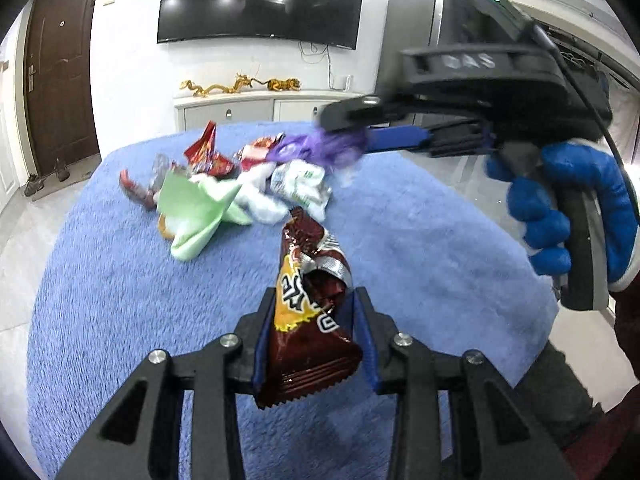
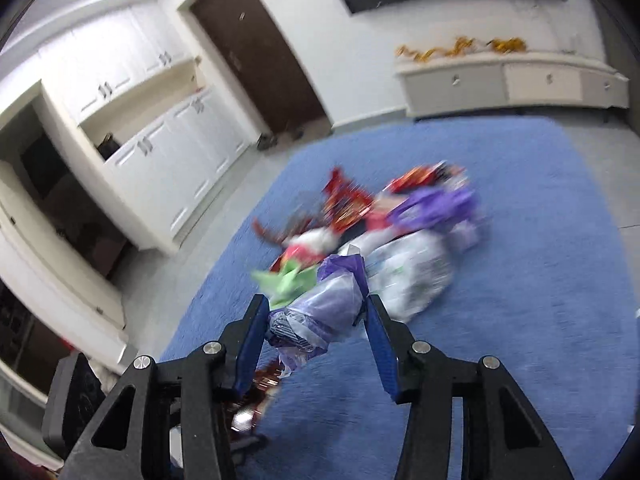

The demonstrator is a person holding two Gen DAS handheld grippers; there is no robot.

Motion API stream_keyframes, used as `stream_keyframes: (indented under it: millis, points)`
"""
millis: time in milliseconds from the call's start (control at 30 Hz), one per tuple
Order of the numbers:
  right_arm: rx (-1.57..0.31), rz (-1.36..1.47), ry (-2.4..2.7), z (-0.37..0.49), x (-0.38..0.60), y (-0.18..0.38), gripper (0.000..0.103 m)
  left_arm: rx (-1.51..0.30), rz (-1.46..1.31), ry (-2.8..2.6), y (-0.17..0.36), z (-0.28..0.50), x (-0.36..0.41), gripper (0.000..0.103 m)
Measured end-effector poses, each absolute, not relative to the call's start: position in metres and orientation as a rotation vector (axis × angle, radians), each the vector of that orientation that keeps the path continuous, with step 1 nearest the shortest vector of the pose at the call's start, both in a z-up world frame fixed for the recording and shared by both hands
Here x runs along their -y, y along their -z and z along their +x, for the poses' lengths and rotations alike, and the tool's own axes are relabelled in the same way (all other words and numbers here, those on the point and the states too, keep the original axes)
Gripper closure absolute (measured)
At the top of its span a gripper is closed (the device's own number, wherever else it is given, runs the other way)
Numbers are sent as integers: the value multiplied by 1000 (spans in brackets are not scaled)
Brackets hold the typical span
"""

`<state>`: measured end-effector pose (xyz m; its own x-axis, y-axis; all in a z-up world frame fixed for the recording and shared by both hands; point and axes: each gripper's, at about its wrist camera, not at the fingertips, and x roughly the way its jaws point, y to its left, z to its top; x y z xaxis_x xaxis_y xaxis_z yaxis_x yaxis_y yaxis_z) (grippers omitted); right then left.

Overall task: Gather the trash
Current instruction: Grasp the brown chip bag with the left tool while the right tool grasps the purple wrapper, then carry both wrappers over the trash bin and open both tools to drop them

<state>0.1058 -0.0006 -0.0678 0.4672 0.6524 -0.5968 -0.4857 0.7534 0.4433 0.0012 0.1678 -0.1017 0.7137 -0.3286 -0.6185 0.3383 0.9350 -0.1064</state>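
Note:
My left gripper (image 1: 314, 296) is shut on a brown snack wrapper (image 1: 308, 312) and holds it above the blue rug (image 1: 420, 248). My right gripper (image 2: 316, 300) is shut on a purple plastic wrapper (image 2: 320, 316); in the left wrist view it (image 1: 340, 136) comes in from the right, above the pile. The trash pile lies on the rug: a green paper (image 1: 192, 208), white crumpled bags (image 1: 296, 188), red wrappers (image 1: 206, 156). In the blurred right wrist view the pile (image 2: 400, 240) lies just beyond my fingers.
A blue-gloved hand (image 1: 560, 216) holds the right gripper. A white low cabinet (image 1: 248, 110) with gold figurines stands at the wall under a TV (image 1: 260, 0). A brown door (image 1: 56, 80) is at the left. White cupboards (image 2: 160, 120) line the wall.

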Motion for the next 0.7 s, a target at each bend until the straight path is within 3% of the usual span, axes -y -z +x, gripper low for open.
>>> stream_keyframes:
  millis: [300,700]
  points:
    - [-739,230,-479,89,114,39,56,-679,79,434,68,35,-117,69]
    - [-763,356,-55,86,327,75,56,-736,179,687,45,142,73,69]
